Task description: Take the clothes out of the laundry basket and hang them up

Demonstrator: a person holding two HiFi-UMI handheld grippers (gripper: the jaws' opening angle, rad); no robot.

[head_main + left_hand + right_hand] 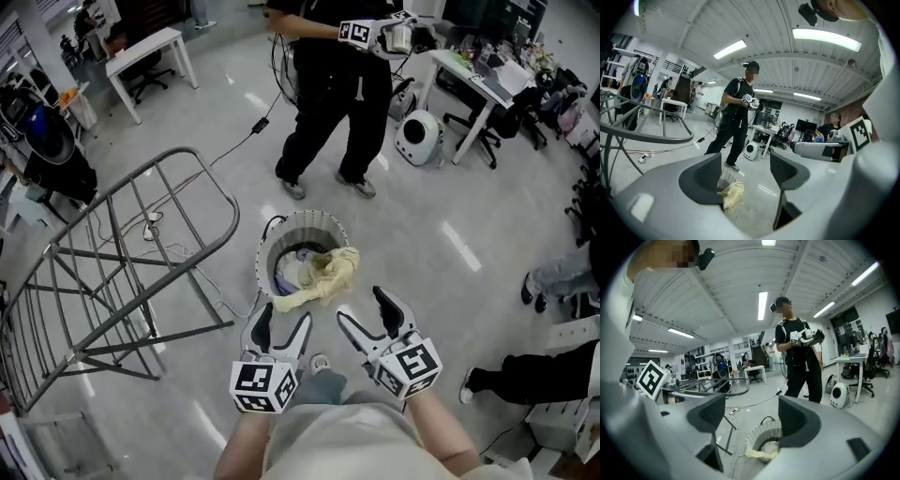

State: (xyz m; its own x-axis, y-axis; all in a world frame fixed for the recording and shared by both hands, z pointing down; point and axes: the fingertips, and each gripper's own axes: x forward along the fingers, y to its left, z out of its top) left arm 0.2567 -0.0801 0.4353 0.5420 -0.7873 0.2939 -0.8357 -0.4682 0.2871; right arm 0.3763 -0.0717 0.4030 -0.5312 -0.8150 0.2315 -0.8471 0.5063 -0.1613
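Your left gripper (282,328) and right gripper (368,316) are both held low in front of you, side by side, above the floor (441,253). Each has its jaws spread wide, with nothing between the pads.

The floor is pale grey, smooth and glossy, and shows bright streaks of reflected ceiling light. The laundry basket (266,251) stands on it just beyond the grippers. It is round, with ribbed white walls. A pale yellow garment (323,275) hangs over the near rim, and other clothes lie inside.

To your left stands a grey metal drying rack (150,339), tilted, with bare bars. A dark cable (258,125) runs across the floor past it.

Behind the basket stands a person in black (328,84), who is also holding grippers. A white table (150,47) stands at the far left and a cluttered desk (469,75) at the far right, with a white rounded case (419,138) on the floor beside it.
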